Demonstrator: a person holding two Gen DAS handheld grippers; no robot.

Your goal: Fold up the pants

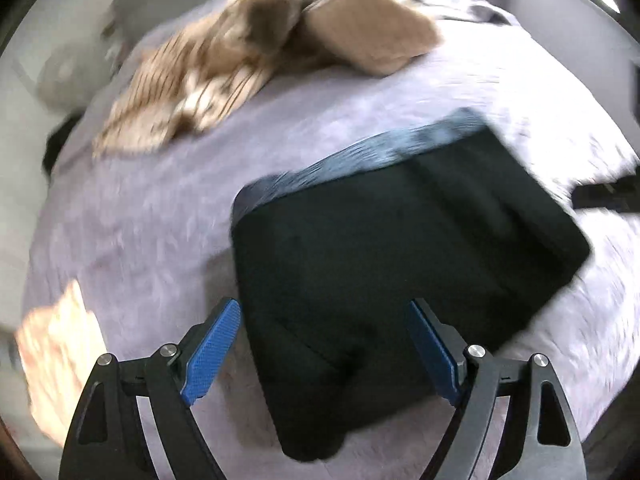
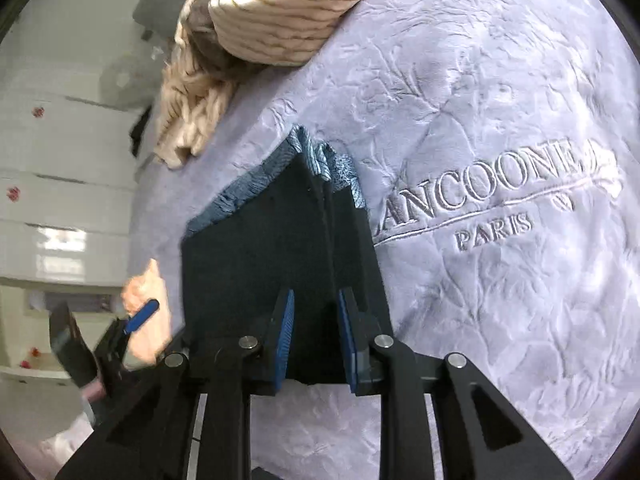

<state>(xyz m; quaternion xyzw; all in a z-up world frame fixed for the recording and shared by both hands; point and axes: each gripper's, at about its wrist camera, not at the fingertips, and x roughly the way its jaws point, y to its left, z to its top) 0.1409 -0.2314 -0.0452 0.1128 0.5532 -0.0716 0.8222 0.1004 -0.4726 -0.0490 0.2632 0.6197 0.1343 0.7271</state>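
Dark pants [image 1: 400,240] with a blue-grey waistband [image 1: 360,152] lie folded into a rectangle on a lilac blanket [image 1: 140,220]. My left gripper [image 1: 324,308] stands open over their near end, its blue pads wide apart and clear of the cloth; the view is blurred. In the right wrist view the same pants [image 2: 260,264] run away from me, waistband [image 2: 240,196] at the far end. My right gripper [image 2: 316,294] is nearly closed, with the near edge of the pants pinched between its blue pads.
A heap of beige striped clothing [image 1: 240,60] [image 2: 272,20] lies at the far side of the blanket [image 2: 500,100], which bears embossed lettering [image 2: 496,232]. A hand [image 2: 144,292] on the other gripper's handle shows left of the pants. White drawers [image 2: 60,160] stand beyond the bed's left edge.
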